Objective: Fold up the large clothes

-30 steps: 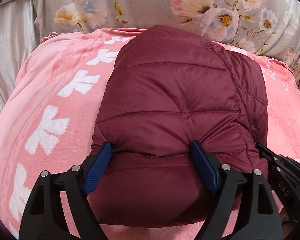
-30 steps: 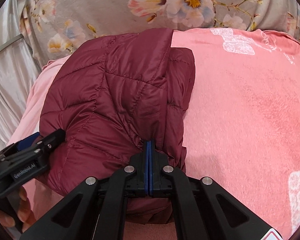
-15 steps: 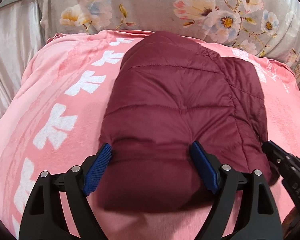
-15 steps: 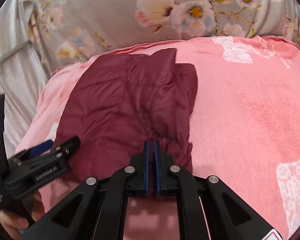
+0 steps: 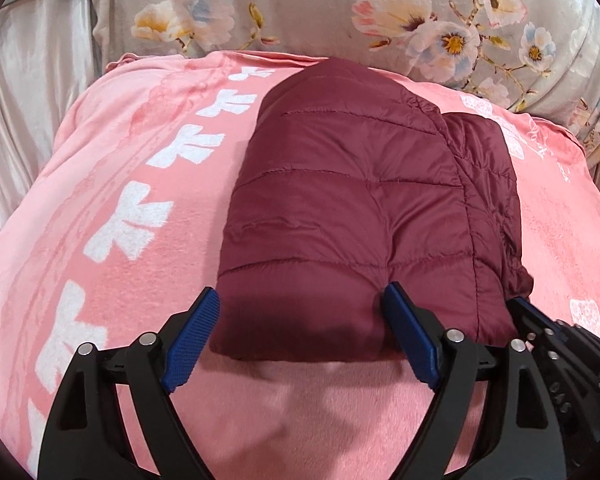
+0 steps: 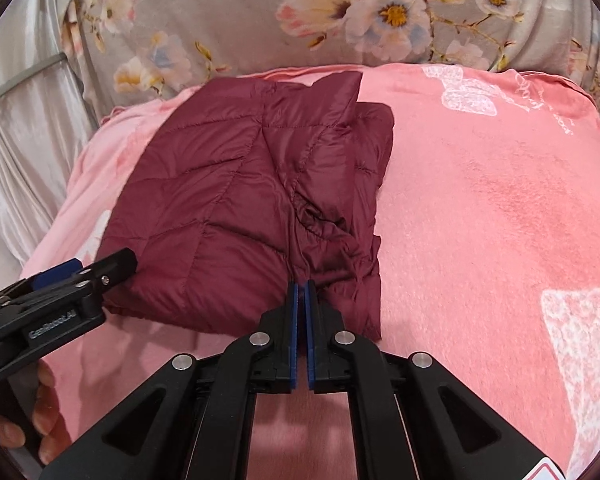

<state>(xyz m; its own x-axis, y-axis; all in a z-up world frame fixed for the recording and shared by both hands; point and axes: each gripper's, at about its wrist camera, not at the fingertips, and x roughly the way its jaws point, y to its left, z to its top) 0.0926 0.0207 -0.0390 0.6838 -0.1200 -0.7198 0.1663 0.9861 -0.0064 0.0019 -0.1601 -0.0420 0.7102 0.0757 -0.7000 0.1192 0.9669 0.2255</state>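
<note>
Left gripper [image 5: 300, 312], jaws spread wide, brackets the near hem of the folded maroon quilted puffer jacket [image 5: 352, 208]; right gripper [image 6: 301, 292] nearly together at its six-o'clock edge, gripping nothing. Jacket lies on pink fleece blanket [image 6: 480, 208]; floral bedding [image 6: 260, 12] at twelve o'clock.

We see a pink blanket [image 5: 112, 208] with white motifs.
Behind it, grey floral bedding [image 6: 260, 20] beside pale satin fabric [image 5: 32, 92].

Folded jacket [image 5: 352, 216] on blanket [image 5: 112, 208]
</note>
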